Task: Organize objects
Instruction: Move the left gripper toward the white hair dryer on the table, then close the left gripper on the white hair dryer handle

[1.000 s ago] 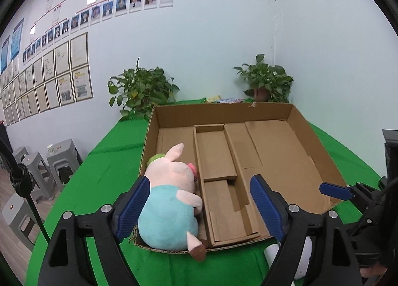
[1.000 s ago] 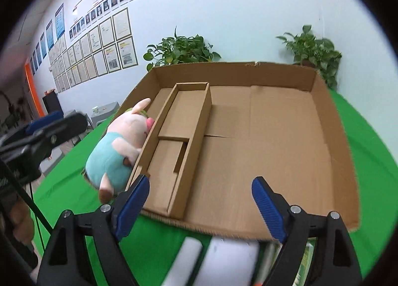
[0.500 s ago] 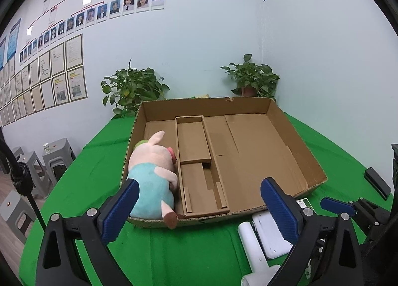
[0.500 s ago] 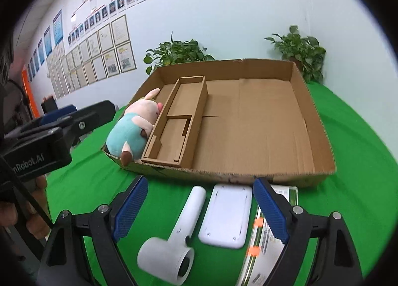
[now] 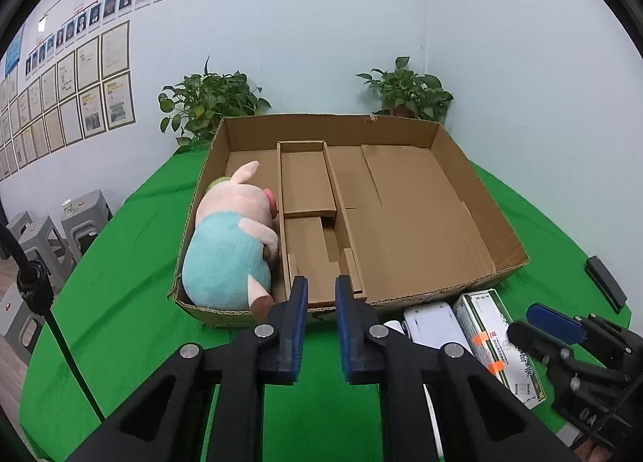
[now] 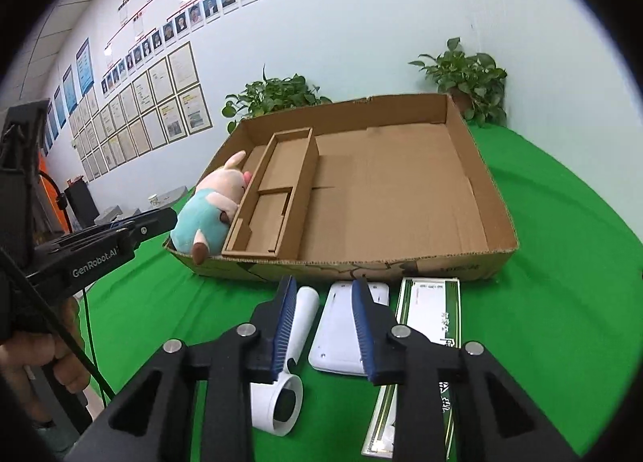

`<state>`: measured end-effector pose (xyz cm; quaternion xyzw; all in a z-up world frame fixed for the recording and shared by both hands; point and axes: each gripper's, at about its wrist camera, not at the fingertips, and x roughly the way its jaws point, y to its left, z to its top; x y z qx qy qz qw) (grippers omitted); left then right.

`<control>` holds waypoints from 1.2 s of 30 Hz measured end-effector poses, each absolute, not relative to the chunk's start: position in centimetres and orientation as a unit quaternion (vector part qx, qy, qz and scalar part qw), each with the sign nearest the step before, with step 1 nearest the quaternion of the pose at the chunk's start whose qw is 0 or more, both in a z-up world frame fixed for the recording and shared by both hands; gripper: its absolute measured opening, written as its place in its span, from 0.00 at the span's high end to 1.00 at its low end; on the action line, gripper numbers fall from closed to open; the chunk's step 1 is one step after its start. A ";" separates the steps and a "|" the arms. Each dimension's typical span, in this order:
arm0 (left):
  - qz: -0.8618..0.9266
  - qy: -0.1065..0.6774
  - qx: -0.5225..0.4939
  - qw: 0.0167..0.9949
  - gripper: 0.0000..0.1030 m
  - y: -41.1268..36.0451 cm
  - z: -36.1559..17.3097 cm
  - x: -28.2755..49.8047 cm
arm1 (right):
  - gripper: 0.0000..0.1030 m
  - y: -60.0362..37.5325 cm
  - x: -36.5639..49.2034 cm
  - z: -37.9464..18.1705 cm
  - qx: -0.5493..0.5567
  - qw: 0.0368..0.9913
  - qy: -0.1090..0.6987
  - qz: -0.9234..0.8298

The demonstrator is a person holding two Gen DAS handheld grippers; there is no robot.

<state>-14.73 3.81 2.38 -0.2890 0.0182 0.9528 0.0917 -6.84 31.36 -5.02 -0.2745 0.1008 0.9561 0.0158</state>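
A cardboard box (image 5: 478, 189) (image 6: 482, 197) with inner dividers stands on the green table. A plush pig (image 5: 233, 245) (image 6: 209, 209) lies in its left compartment. In front of the box lie a white handheld device (image 6: 293, 345), a flat white case (image 6: 345, 329) (image 5: 436, 321) and a green-and-white carton (image 6: 426, 325) (image 5: 498, 341). My left gripper (image 5: 321, 325) is nearly shut and empty, before the box's front wall. My right gripper (image 6: 323, 325) is narrowed, still partly open, above the white device and case, holding nothing.
Two potted plants (image 5: 209, 104) (image 5: 406, 92) stand behind the box against the wall. A black flat object (image 5: 605, 279) lies at the table's right edge. Grey stools (image 5: 48, 229) stand off the table's left side.
Both grippers pulled back from the box and closed from wide open to narrow gaps. The white device, case and carton came into view in front of the box.
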 end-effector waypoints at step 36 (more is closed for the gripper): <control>0.788 -0.143 -0.515 0.307 0.29 7.0 -11.5 -22.0 | 0.25 24.6 -6.0 -12.7 -0.382 -0.090 0.075 0.917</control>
